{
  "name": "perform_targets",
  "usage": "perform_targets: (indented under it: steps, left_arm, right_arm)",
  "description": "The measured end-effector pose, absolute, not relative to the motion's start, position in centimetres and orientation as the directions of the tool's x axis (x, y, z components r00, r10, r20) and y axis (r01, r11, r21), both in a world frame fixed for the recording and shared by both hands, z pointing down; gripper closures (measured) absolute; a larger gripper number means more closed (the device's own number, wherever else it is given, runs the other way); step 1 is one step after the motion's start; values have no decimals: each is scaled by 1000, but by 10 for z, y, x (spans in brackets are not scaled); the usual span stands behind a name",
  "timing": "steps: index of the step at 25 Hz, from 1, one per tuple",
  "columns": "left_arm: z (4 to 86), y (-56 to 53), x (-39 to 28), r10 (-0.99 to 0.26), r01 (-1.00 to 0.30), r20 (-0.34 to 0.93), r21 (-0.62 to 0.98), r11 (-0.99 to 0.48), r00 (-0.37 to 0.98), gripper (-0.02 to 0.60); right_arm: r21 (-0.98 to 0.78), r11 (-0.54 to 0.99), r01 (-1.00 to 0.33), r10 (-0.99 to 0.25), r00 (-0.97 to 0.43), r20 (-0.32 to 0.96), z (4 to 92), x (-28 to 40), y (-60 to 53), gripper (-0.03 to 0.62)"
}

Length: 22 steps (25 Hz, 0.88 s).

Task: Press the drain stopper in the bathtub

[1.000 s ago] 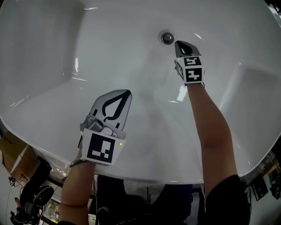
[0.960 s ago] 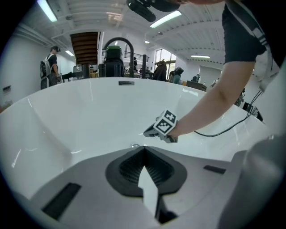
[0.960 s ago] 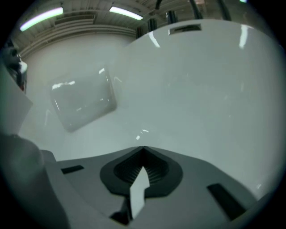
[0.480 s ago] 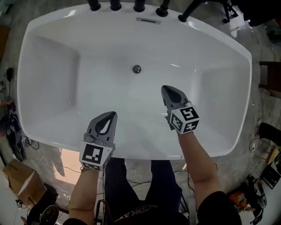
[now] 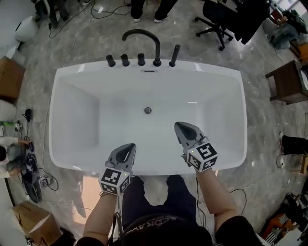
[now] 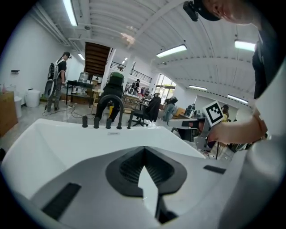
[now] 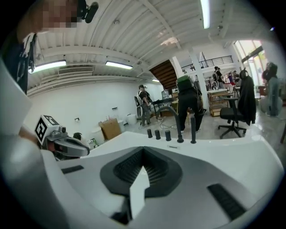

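Withdrawn above white bathtub (image 5: pixel 226 79) on marbled floor (image 5: pixel 72 38), left tongs (image 5: pixel 128 147), right tongs (image 5: pixel 178 126) clenched.

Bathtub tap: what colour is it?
The tap is black, clearest in the head view.

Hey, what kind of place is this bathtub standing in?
Probably an open workshop or lab, not a bathroom: the bathtub stands among loose floor cables, a cardboard box and an office chair.

We hold our left claw (image 5: pixel 128 148) and right claw (image 5: pixel 179 126) out in front, well apart, both pointing forward. Each has its jaws closed tip to tip with nothing between them. Our bare forearms (image 5: pixel 102 211) reach out from the body, the right one further ahead.
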<state>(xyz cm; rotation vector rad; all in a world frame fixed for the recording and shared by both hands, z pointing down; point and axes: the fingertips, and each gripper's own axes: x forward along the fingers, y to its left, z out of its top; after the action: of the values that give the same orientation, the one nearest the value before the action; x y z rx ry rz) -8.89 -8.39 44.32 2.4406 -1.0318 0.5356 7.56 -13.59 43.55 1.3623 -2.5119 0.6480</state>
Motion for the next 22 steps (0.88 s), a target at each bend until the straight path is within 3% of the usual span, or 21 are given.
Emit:
perform_targets:
  steps: [12,22]
  left_arm:
    - [337,-59,-80,-571,-680,423,165,-715,703,574]
    - [284,-38,-74,-583,-658,348,155,-737,734,574]
  right_arm:
    - [-324,465,-824,-801,-547,243,318,77,-83,583]
    - [-323,545,-774,-771,-614,170,267,50,-44,583]
